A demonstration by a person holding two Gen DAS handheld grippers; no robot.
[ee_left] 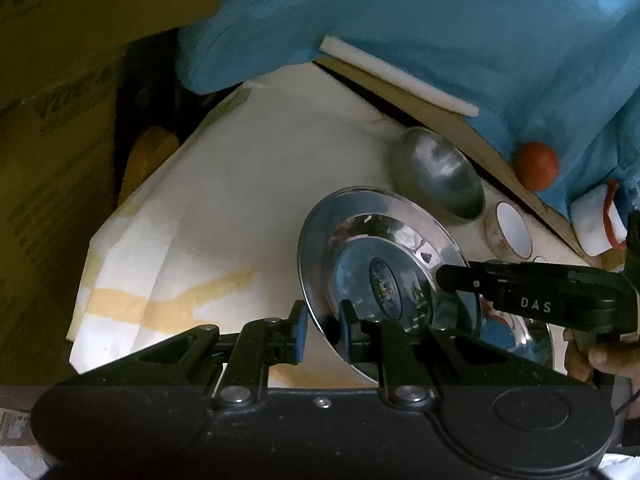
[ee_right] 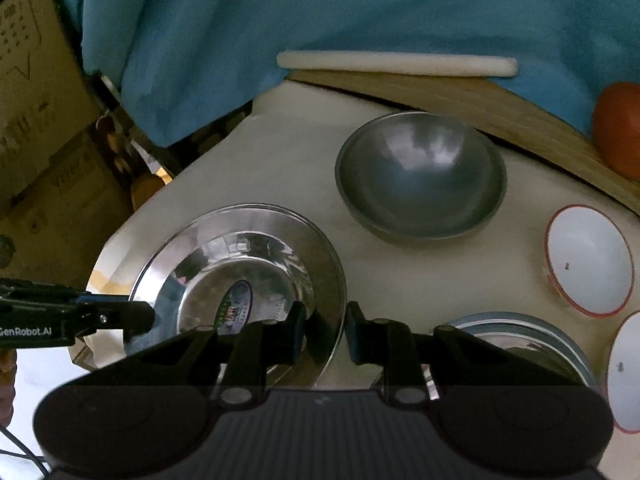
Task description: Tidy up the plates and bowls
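A shiny steel plate [ee_left: 320, 224] [ee_right: 192, 240] with an oval sticker in its well is held over the white table, one gripper on each side. My left gripper [ee_left: 323, 330] straddles its near rim, pads close to the rim. My right gripper [ee_right: 325, 330] straddles the opposite rim, with a gap between its pads. Each gripper shows in the other's view, the right one in the left wrist view [ee_left: 532, 296] and the left one in the right wrist view [ee_right: 80, 318]. A grey steel bowl [ee_right: 420, 176] [ee_left: 438, 172] stands behind. More steel plates [ee_right: 528, 340] lie at the right.
Two white bowls with red rims [ee_right: 588, 260] [ee_right: 626, 372] stand at the right. A small patterned cup [ee_left: 512, 232] stands by the table's far edge. A blue cloth [ee_right: 320, 12], a white foam strip [ee_right: 396, 62] and an orange ball [ee_right: 618, 128] lie behind. Cardboard boxes [ee_left: 52, 140] stand at the left.
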